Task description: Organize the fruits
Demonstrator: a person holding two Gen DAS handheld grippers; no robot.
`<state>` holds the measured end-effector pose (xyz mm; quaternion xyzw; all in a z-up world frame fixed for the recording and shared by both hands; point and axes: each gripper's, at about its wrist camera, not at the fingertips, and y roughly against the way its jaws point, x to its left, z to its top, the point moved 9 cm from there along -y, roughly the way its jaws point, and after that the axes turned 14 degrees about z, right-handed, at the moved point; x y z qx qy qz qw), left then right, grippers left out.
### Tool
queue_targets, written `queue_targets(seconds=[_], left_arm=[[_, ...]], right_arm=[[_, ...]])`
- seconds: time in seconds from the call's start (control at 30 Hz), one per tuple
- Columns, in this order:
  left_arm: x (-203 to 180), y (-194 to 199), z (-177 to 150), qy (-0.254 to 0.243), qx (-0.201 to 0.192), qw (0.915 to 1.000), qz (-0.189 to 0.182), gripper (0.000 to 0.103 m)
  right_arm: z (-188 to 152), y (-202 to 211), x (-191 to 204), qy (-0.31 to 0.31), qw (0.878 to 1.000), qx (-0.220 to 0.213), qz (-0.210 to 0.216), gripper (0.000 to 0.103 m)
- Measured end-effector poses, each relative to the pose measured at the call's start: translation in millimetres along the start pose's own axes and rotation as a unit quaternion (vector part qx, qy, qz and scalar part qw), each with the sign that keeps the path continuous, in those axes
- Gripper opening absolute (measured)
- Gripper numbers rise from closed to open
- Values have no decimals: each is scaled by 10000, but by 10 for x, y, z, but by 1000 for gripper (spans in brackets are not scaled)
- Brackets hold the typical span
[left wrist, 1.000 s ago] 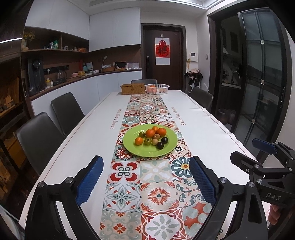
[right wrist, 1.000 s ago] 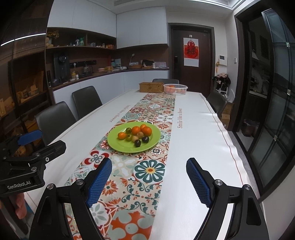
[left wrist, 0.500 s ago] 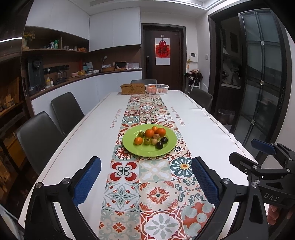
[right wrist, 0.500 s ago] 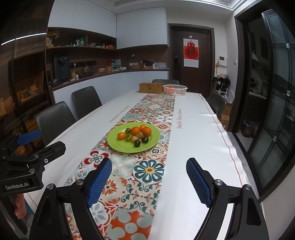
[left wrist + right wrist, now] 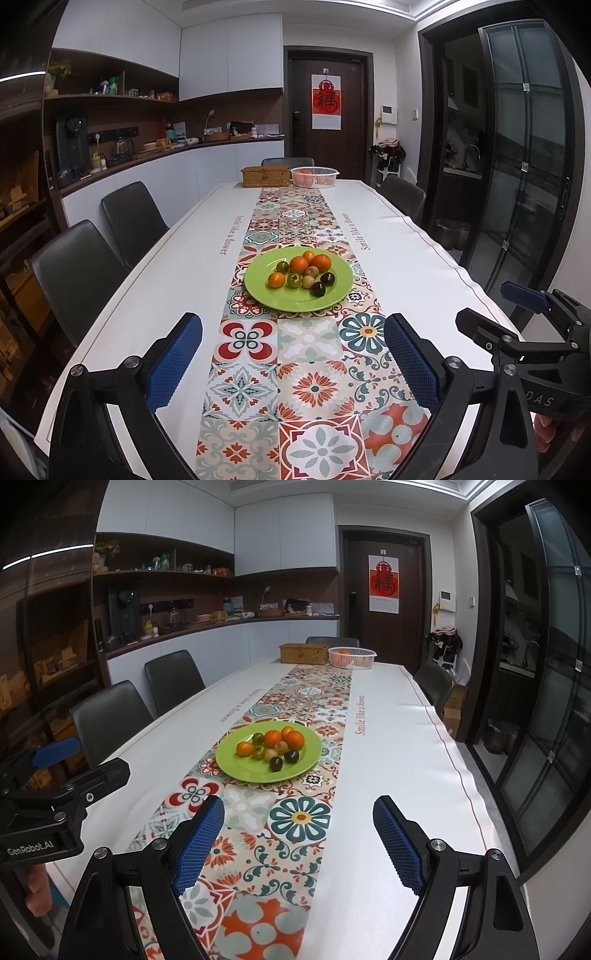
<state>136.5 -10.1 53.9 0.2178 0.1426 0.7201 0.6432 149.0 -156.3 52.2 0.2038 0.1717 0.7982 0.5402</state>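
The fruits (image 5: 302, 274) lie grouped on the green plate (image 5: 258, 291) mid-worktop (image 5: 399, 258): four orange, two green, two tan, two dark. Since a second ago only the cameras have shifted slightly; no fruit has moved. Left gripper (image 5: 293, 363) and right gripper (image 5: 298, 843) hover short of the plate, fingers apart, empty. A white basket (image 5: 314, 177) stands far off.

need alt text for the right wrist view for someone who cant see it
A green plate of small orange, green and dark fruits sits on a patterned table runner down a long white table. The open right gripper hovers near the table's end, the left gripper beside it.
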Motion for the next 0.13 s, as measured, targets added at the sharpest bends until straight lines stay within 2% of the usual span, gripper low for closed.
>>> queue_targets(seconds=[0.13], left_arm=[[-7, -24, -17, 24, 64, 10000, -65, 101]], right_arm=[[-24, -18, 13, 16, 10000, 23, -7, 84]])
